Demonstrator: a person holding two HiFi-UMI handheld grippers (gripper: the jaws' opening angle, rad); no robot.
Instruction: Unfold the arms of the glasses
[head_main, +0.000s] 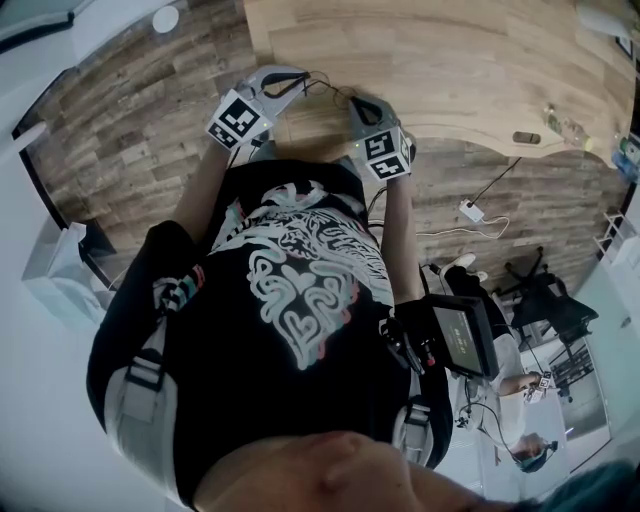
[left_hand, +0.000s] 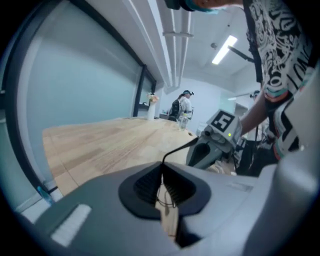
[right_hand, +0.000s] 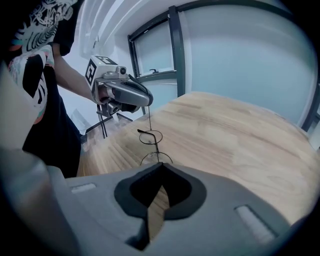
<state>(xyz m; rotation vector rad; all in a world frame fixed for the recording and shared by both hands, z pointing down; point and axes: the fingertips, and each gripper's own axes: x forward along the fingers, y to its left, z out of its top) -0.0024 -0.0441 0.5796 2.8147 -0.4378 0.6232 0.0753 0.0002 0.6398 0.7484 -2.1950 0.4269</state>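
Thin black wire-framed glasses (right_hand: 151, 137) hang between my two grippers just above the near edge of the wooden table (right_hand: 225, 135). In the right gripper view my right gripper (right_hand: 161, 166) is shut where the nearer lens rim (right_hand: 156, 159) meets its tips. The left gripper (right_hand: 148, 103) pinches the end of one arm, which hangs straight down to the frame. In the left gripper view my left gripper (left_hand: 162, 165) is shut on that thin arm (left_hand: 179, 149), which runs towards the right gripper (left_hand: 200, 150). The head view shows both grippers (head_main: 275, 85) (head_main: 365, 110) close together at the table (head_main: 450, 60) edge.
The tabletop (left_hand: 100, 145) stretches away, with a small vase (left_hand: 151, 107) and bottles (left_hand: 184, 120) at its far end. A person (left_hand: 182, 105) stands beyond it. Small items (head_main: 527, 138) lie on the table's right edge. A cable and plug (head_main: 470, 210) lie on the wood floor.
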